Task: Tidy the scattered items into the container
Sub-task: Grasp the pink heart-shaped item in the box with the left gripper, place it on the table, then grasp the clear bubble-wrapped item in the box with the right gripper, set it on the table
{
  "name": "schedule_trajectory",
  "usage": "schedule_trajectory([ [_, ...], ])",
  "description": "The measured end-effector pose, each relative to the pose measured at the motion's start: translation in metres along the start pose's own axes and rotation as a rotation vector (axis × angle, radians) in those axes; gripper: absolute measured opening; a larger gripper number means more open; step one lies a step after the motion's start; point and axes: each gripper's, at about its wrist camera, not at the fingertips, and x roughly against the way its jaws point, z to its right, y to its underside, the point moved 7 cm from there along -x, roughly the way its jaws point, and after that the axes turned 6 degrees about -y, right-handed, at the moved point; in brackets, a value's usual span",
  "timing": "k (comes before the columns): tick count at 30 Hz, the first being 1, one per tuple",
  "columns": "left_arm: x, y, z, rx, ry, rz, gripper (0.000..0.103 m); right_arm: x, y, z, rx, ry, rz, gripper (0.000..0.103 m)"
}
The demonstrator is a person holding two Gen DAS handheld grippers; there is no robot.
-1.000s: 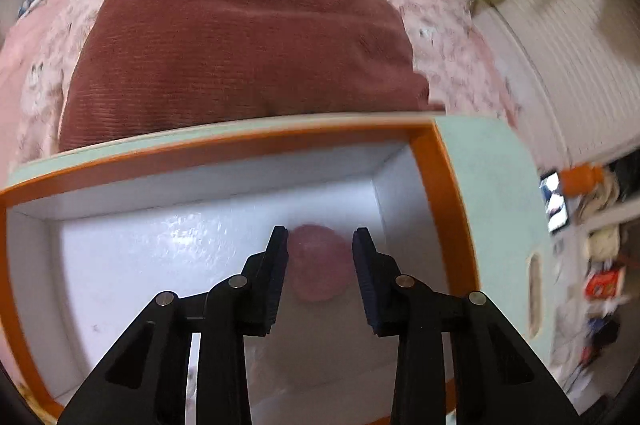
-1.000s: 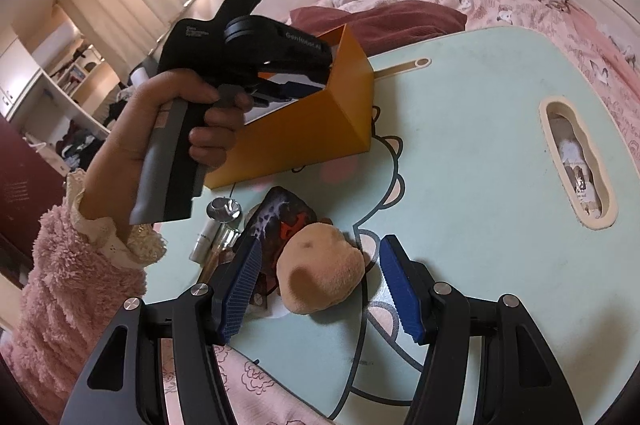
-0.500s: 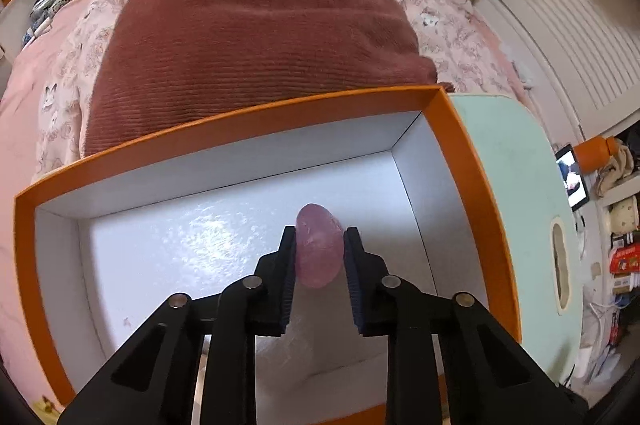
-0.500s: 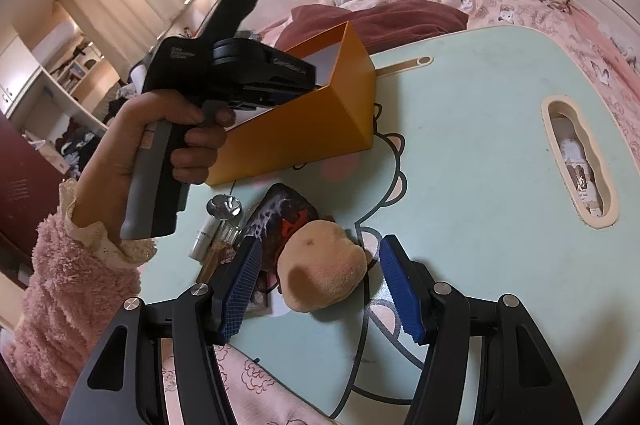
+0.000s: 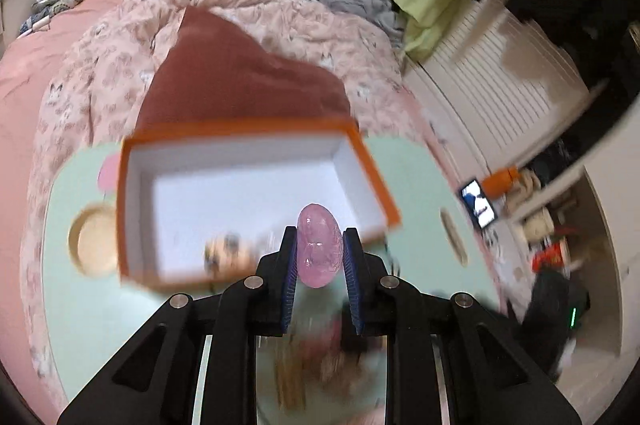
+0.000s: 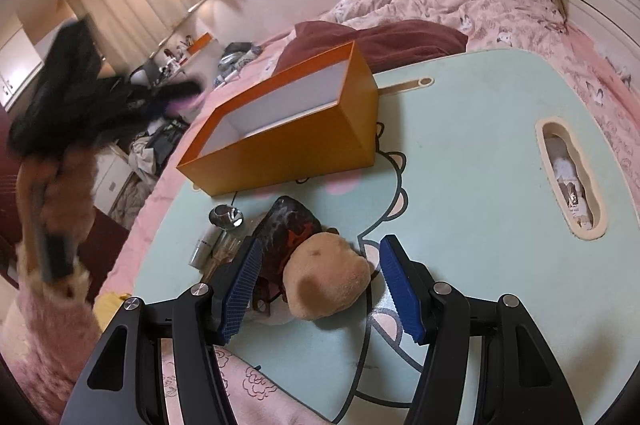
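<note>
My left gripper (image 5: 319,247) is shut on a pink translucent stone (image 5: 319,245) and holds it high above the near edge of the orange box (image 5: 256,201), which has a white inside. In the right wrist view the box (image 6: 288,141) stands on the mint table (image 6: 480,165). My right gripper (image 6: 320,285) is open around a tan plush toy (image 6: 326,281) lying on the table. Beside the toy lie a dark patterned pouch (image 6: 288,229) and a small silver-capped bottle (image 6: 218,229). The left gripper (image 6: 176,97) shows blurred at upper left.
A bed with pink quilt (image 5: 100,73) and maroon cushion (image 5: 240,81) lies behind the table. The table has a slot handle (image 6: 570,181) on the right and a round recess (image 5: 94,241) left of the box. Clutter and a phone screen (image 5: 478,203) lie at right.
My left gripper closed on the pink stone inside the box, then lifted it up and back out of the box. My right gripper stayed open around the plush toy.
</note>
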Motion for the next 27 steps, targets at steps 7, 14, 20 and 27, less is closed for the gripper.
schedule_trajectory([
  [7, -0.006, 0.093, -0.017, -0.013, -0.055, -0.014, 0.023, 0.0, 0.0, -0.005, 0.024, 0.01, 0.0, 0.061],
  [14, -0.012, 0.121, -0.025, 0.014, -0.07, 0.023, 0.023, 0.002, -0.04, -0.031, 0.031, -0.047, -0.044, 0.061],
  [20, -0.012, 0.124, -0.025, 0.004, -0.172, 0.104, 0.024, -0.036, -0.111, -0.065, 0.079, 0.057, -0.153, 0.061],
  [27, 0.001, 0.122, -0.025, 0.003, -0.249, 0.219, 0.056, -0.107, -0.132, -0.07, 0.15, 0.266, -0.231, 0.061],
])
